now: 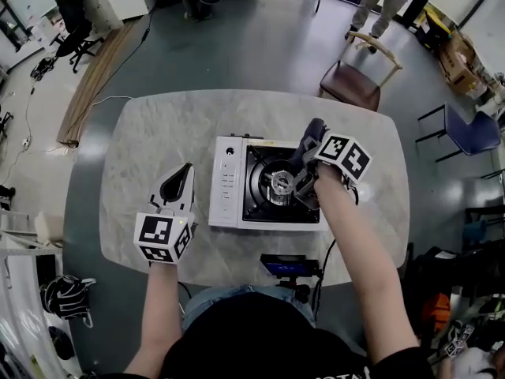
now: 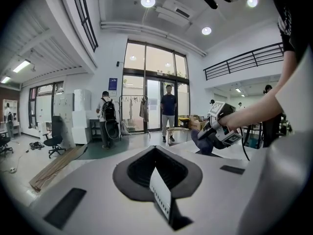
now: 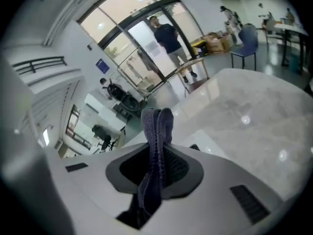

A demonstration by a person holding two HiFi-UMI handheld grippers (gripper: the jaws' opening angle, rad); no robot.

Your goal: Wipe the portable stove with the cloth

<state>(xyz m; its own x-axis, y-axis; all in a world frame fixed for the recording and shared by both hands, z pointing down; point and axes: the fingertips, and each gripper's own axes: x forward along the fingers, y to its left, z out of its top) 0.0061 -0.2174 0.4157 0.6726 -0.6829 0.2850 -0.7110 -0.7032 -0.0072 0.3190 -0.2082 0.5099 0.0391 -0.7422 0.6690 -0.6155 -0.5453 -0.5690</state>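
The portable stove (image 1: 237,184), white with a black burner well, lies in the middle of the marble table (image 1: 158,133). My right gripper (image 1: 314,129) hovers over the stove's right rear part, shut on a dark blue cloth (image 1: 302,155) that hangs down toward the burner. In the right gripper view the cloth (image 3: 156,141) sticks out folded between the jaws, above the stove's white corner (image 3: 210,143). My left gripper (image 1: 186,170) rests left of the stove with its jaws together and nothing in them. From the left gripper view, the right gripper (image 2: 208,131) and cloth (image 2: 201,145) show ahead.
A dark device on a mount (image 1: 288,265) sits at the table's near edge. A brown chair (image 1: 355,77) stands behind the table and a blue chair (image 1: 469,129) to the right. Two people (image 2: 168,111) stand by the glass doors.
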